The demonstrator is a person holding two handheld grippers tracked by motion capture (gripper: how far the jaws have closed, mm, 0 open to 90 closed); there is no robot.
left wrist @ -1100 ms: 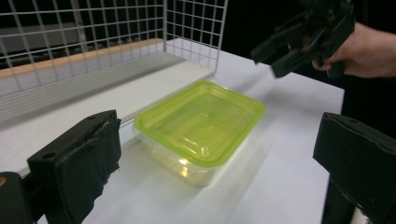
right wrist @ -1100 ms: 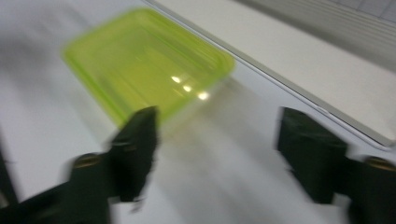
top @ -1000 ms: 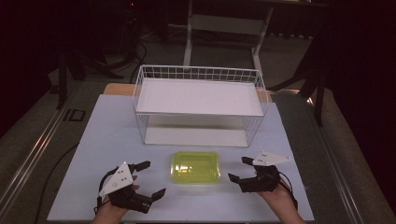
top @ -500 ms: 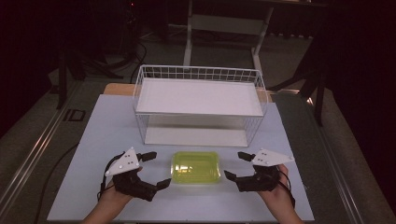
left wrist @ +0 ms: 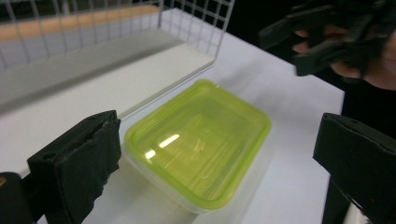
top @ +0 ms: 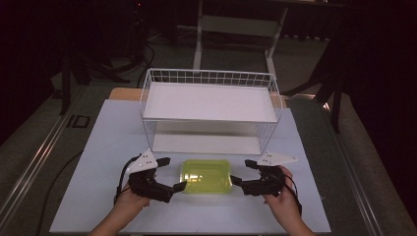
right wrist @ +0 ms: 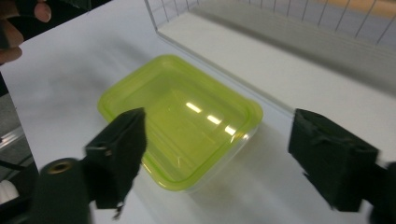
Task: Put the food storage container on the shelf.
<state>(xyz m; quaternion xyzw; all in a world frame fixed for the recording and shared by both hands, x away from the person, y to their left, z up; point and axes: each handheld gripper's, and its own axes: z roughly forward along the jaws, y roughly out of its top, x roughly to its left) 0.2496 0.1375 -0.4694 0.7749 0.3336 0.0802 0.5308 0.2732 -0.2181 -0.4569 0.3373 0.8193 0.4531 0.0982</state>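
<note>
A clear food container with a yellow-green lid (top: 206, 176) lies flat on the white table (top: 113, 132), just in front of the wire basket. My left gripper (top: 172, 173) is open at the container's left end, its two jaws apart on either side of that end. My right gripper (top: 241, 171) is open at the right end, a small gap away. In the left gripper view the lid (left wrist: 198, 140) sits between the wide-spread black pads (left wrist: 79, 158), with the other gripper (left wrist: 336, 37) beyond it. The right gripper view shows the lid (right wrist: 180, 119) ahead of its open pads (right wrist: 331, 154).
A white wire basket (top: 209, 105) with a raised white shelf stands behind the container and spans the middle of the table. Its lower floor (top: 206, 143) opens toward me. Dark floor and stand legs (top: 199, 34) lie beyond the table's far edge.
Both grippers have moved inward to the container's ends; the left one also came forward from the near table edge. The container has not moved.
</note>
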